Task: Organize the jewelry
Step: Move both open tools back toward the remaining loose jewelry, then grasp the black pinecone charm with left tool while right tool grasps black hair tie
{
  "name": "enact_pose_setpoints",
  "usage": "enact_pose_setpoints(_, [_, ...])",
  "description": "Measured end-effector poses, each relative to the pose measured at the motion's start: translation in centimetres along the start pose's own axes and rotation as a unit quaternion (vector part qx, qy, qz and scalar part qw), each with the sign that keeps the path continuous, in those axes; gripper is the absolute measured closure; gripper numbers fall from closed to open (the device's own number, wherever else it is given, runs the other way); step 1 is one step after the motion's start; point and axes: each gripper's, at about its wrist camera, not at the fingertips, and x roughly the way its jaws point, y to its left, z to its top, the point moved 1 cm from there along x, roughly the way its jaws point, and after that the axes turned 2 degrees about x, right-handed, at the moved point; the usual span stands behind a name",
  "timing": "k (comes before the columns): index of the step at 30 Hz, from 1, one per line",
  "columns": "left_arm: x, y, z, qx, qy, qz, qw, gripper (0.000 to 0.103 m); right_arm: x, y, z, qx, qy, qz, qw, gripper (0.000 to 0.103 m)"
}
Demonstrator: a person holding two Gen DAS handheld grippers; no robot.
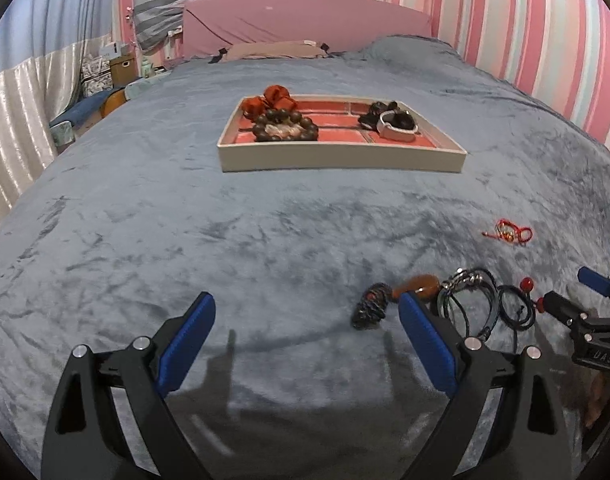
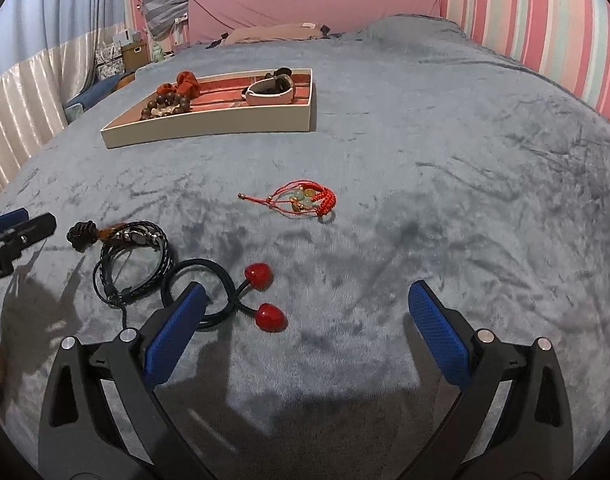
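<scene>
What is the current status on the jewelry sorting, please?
Left gripper open, empty; right gripper open, empty. Tray part filled; red string bracelet and black hair tie loose on blanket. Nothing blocking.

Left claw (image 1: 307, 320) and right claw (image 2: 307, 308), black frames, blue ribbed pads, silver screw heads

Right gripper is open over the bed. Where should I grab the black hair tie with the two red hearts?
Take the hair tie at the short neck where both red hearts branch off, coming straight down with the right gripper. The loop lies flat on the blanket; the neck looks thicker.
</scene>
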Motion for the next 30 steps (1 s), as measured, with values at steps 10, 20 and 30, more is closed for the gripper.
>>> enact_pose_setpoints(10, [2.2, 0.0, 0.0, -0.01, 0.02, -0.031, 0.9993, 0.024, 1.6, 1.4, -0.7, -0.031, 0.024, 0.004, 0.999, 0.019])
enact_pose_setpoints(20, [3.2, -0.7, -0.2, 0.004, 0.032, -0.05, 0.9982, 0.038, 2.7, 1.6, -0.6, -0.029, 0.043, 0.013, 0.999, 0.033])
enact_pose_setpoints(30, [3.9, -1.0, -0.1, 0.008, 0.037, -0.059, 0.9975, 0.055, 2.8, 2.2, -0.5, -0.035, 0.042, 0.032, 0.998, 0.059])
